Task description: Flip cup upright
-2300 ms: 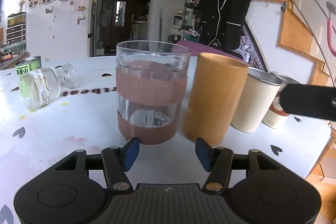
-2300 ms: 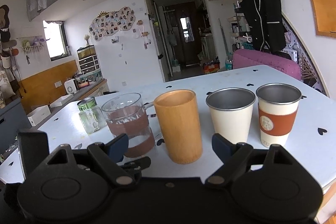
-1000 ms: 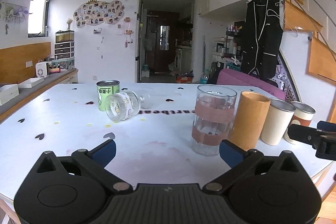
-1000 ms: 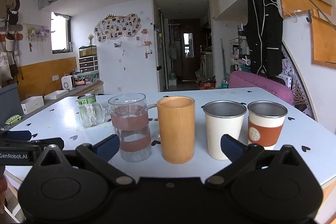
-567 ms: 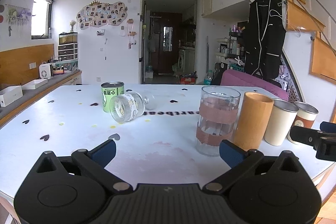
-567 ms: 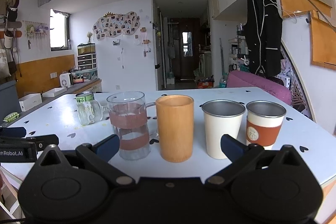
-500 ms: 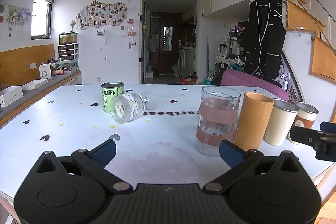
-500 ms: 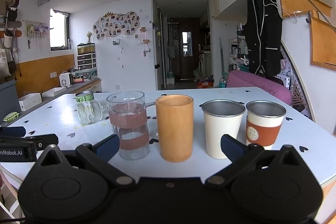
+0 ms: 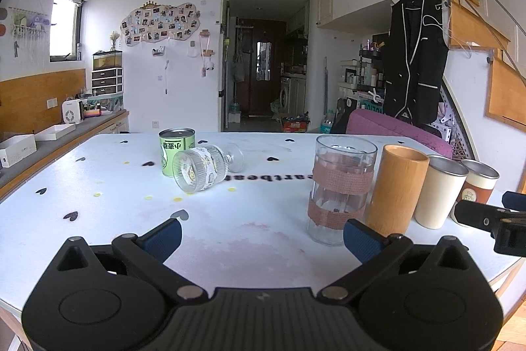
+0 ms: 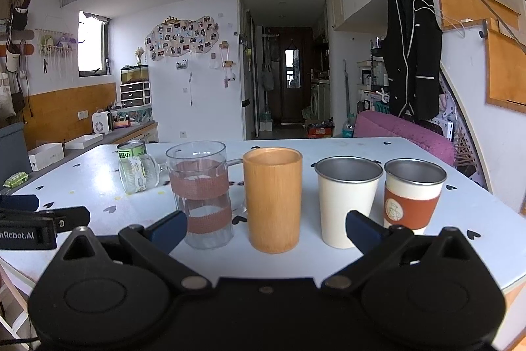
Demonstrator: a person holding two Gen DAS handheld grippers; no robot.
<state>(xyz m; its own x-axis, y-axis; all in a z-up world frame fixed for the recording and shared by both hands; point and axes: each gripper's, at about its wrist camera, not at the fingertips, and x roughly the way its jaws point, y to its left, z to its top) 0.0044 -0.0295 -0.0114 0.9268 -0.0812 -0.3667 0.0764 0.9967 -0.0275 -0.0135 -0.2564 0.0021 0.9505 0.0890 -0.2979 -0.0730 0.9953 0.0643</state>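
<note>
The left claw hangs low over the near edge of the white tabletop, its two blue-padded fingers spread wide with nothing between them. Ahead of it and a little to its left lies the task's thing, a small stemmed glass cup with a printed band, tipped on its side. The landmark here is the green tin can: the fallen cup rests just in front of and beside that can, apparently touching or nearly so. The cup's long axis runs slantwise, with its open mouth toward the left claw and leftward, and its stem and foot pointing away to the right, past the can.

The right claw is also spread wide and empty. It faces a row of four upright cups, which appear well to the right of the can in the left camera. From the right claw the fallen cup is far off to the left, partly behind the clear glass mug.

The left claw looks nearer and has the clear path to it.
</note>
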